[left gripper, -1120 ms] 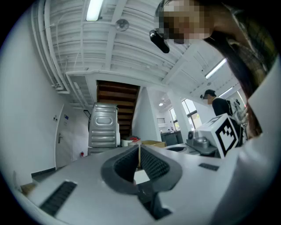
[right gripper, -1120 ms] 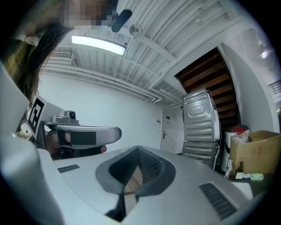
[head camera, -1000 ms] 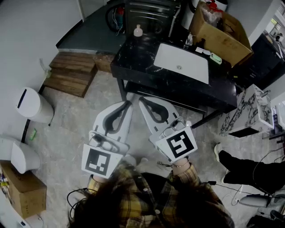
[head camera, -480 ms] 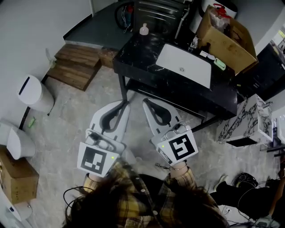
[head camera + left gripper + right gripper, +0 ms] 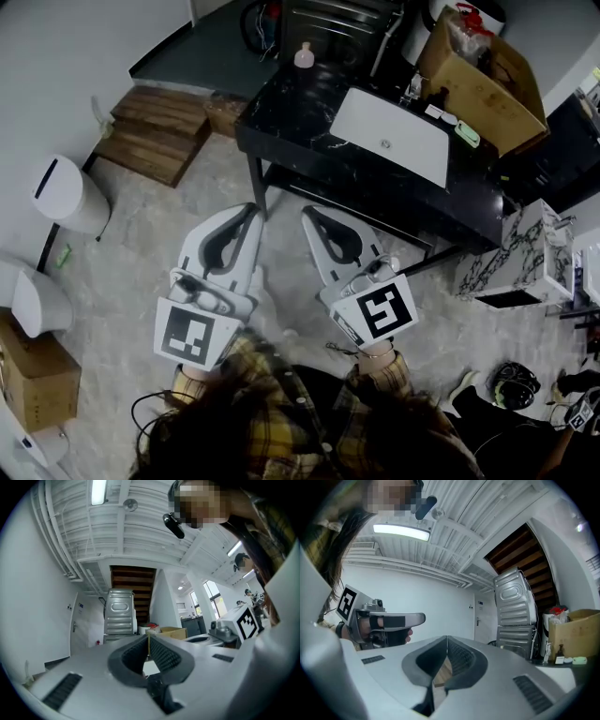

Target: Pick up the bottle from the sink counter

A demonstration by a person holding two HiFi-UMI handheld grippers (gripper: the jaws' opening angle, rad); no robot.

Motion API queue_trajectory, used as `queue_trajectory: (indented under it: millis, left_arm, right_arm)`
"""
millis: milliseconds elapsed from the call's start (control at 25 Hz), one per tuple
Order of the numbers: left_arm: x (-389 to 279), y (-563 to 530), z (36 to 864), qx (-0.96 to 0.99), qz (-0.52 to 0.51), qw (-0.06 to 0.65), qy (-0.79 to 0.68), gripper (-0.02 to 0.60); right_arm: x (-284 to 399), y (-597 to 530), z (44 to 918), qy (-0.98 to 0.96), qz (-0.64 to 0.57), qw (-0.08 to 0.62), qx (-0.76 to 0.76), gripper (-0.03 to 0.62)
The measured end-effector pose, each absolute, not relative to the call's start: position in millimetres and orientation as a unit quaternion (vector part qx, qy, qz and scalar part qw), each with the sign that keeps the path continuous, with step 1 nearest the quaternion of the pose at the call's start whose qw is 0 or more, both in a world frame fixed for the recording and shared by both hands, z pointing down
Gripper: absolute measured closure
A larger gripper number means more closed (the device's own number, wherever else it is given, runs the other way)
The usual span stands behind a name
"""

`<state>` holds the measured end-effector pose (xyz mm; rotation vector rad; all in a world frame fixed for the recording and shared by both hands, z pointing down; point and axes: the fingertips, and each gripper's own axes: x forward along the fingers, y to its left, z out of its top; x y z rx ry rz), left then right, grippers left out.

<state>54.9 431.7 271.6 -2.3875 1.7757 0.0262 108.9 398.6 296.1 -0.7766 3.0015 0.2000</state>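
Bottle (image 5: 304, 56) stood on the black bench's (image 5: 281, 127) far left corner, left of the white sink (image 5: 394, 136), left gripper (image 5: 249, 210) and right gripper (image 5: 307, 213) side by side, well apart from it, both jaws pressed together, empty.

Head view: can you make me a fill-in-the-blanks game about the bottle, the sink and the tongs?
1. The bottle stands at the far corner of the ___ counter.
2. The sink set into that counter is ___.
3. The left tongs and the right tongs hold nothing, and both are ___, not open.

Missing words: black; white; shut.
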Motion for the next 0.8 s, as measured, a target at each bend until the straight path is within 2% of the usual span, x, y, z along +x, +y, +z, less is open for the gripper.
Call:
queue_trajectory:
  millis: [800]
  left_arm:
    - [-84.9, 235.2, 261.3, -0.821, 0.024, 0.081, 0.565, 0.557]
  right_arm:
    - [-11.2, 196.0, 284.9, 0.95, 0.056, -0.002, -0.307, 0.577]
